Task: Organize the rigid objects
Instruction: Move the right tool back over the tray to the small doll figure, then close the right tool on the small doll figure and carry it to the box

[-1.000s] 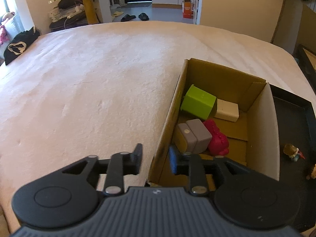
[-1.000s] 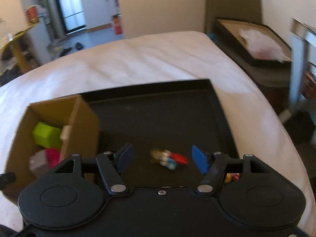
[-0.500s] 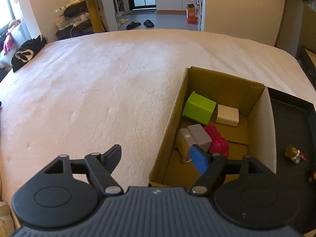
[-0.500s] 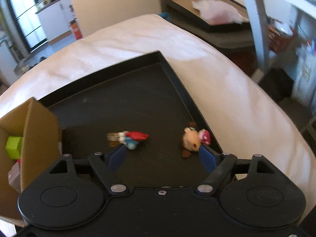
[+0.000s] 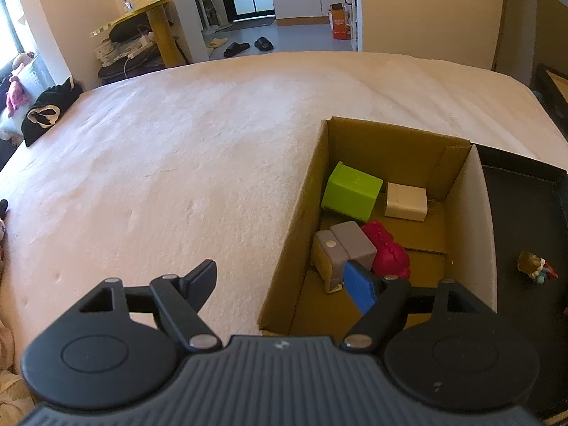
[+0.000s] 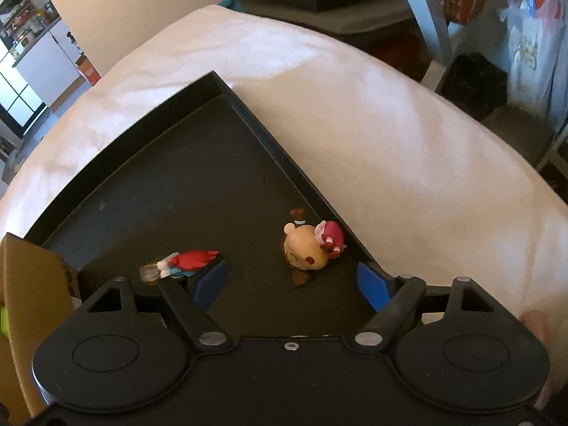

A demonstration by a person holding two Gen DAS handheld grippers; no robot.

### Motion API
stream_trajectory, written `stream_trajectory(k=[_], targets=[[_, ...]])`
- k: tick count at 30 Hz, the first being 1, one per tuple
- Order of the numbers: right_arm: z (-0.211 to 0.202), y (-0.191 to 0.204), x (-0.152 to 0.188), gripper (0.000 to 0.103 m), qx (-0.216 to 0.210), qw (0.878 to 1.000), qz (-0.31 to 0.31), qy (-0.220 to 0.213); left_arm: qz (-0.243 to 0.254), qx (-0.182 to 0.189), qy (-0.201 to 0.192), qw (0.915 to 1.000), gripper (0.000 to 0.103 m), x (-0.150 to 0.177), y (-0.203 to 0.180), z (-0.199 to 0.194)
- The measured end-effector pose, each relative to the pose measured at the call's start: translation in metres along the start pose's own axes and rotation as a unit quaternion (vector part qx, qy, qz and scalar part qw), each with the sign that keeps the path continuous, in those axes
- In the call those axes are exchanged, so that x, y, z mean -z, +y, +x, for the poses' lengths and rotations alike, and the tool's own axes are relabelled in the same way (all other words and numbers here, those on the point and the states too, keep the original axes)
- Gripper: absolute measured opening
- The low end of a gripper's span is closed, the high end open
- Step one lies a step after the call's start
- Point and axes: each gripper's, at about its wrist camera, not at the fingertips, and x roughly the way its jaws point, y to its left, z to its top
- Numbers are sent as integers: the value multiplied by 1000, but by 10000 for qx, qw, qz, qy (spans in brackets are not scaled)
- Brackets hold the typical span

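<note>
While the round-headed figurine (image 6: 304, 248) lies on its side on the floor of the black tray (image 6: 149, 113), close to the tray's right rim, the right gripper (image 6: 293, 285) hangs just above it with its blue pads on either side; the jaws are closing, the figurine sits ahead of the gap between them, and neither pad touches it. A second small figurine (image 6: 184, 262) in red and blue lies just beside the left pad, partly hidden behind it. The same toy shows in the left wrist view (image 5: 534, 265) on the tray's dark floor. Next to the tray stands the cardboard box (image 5: 390, 142), open at the top, holding a green block (image 5: 351, 191), a cream block (image 5: 406, 201), a grey block (image 5: 342, 248) and a red toy (image 5: 387, 250). The left gripper (image 5: 284, 284) hovers over the box's near left corner with its jaws spread wide and nothing between them, one finger over the white bedcover (image 5: 177, 159), the other over the box.
</note>
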Motion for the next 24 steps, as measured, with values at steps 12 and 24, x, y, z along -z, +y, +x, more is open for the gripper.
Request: stream_trajectory(k=[12,24], targets=[[-4,11,5,32,-356,9986,-390,-57,12,-101,14,9999,77,0,-1,-3],[-42,35,4,32,-1027,9902,-850,-408,-70,128,-26,9999,77,1,7,-5]])
